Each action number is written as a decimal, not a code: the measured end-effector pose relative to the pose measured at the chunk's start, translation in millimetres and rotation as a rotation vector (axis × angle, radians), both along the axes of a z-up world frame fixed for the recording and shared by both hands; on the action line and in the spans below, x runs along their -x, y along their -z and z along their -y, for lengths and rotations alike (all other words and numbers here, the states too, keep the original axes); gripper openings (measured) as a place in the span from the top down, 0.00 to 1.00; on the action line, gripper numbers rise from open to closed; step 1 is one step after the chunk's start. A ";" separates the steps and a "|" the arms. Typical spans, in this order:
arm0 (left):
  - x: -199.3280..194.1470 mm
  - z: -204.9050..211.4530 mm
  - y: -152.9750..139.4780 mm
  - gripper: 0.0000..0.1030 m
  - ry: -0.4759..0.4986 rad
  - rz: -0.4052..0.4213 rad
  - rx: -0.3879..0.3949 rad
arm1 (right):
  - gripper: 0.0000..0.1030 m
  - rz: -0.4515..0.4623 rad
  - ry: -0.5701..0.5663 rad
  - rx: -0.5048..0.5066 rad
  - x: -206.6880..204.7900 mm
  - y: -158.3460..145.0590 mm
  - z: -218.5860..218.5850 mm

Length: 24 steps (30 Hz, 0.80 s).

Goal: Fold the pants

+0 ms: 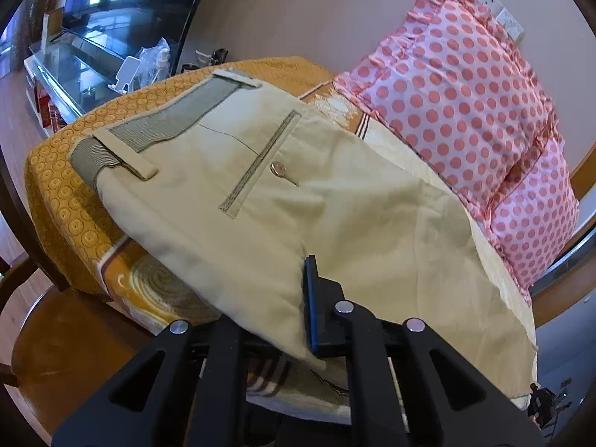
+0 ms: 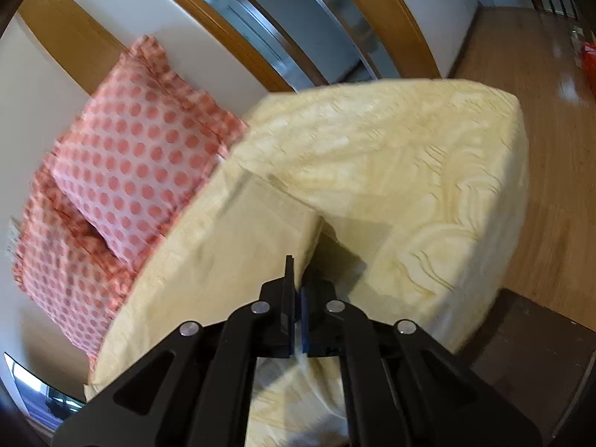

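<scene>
Beige pants lie on the bed, waistband with grey elastic at the far left, back pocket with a button facing up. My left gripper is shut on the near edge of the pants; only its right finger shows, the other is under the cloth. In the right wrist view, my right gripper is shut on a raised fold of the pants, which rises from the bed toward the jaws. That view is blurred.
The bed has an orange patterned cover on the left and a pale yellow cover on the right. Two pink polka-dot pillows lean against the wall. A wooden chair seat stands at the bed's near left. Wooden floor lies beyond the bed.
</scene>
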<state>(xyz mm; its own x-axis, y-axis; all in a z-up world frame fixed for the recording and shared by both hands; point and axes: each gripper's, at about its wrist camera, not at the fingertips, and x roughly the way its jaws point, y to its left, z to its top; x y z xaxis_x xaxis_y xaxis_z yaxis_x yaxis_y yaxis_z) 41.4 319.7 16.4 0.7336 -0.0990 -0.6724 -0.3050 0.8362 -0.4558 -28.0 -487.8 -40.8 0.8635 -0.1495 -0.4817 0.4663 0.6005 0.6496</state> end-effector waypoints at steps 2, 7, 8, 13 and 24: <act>2.5 3.6 2.7 0.92 0.000 0.009 -0.032 | 0.97 -0.038 -0.006 0.050 -6.8 -1.1 -3.4; 28.5 6.3 1.3 0.83 -0.019 0.047 -0.015 | 0.66 -0.035 0.017 0.058 8.2 -2.9 -10.0; 35.7 6.3 -0.3 0.83 -0.029 0.048 -0.017 | 0.54 -0.025 0.033 0.073 13.2 -5.7 -11.6; 60.8 10.7 -20.3 0.77 -0.102 0.086 -0.122 | 0.46 -0.101 0.109 0.186 11.2 -8.9 -13.5; 70.5 52.7 -68.7 0.22 -0.303 0.342 -0.425 | 0.83 0.002 0.010 0.231 -1.4 6.4 -52.4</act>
<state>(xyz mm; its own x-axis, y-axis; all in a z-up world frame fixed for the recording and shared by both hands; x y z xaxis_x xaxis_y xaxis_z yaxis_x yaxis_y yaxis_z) -29.1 267.0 85.1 0.8679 0.3719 -0.3294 -0.4528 0.8650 -0.2163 -26.6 -435.4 -47.2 0.8626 -0.2638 -0.4317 0.4715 0.7286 0.4968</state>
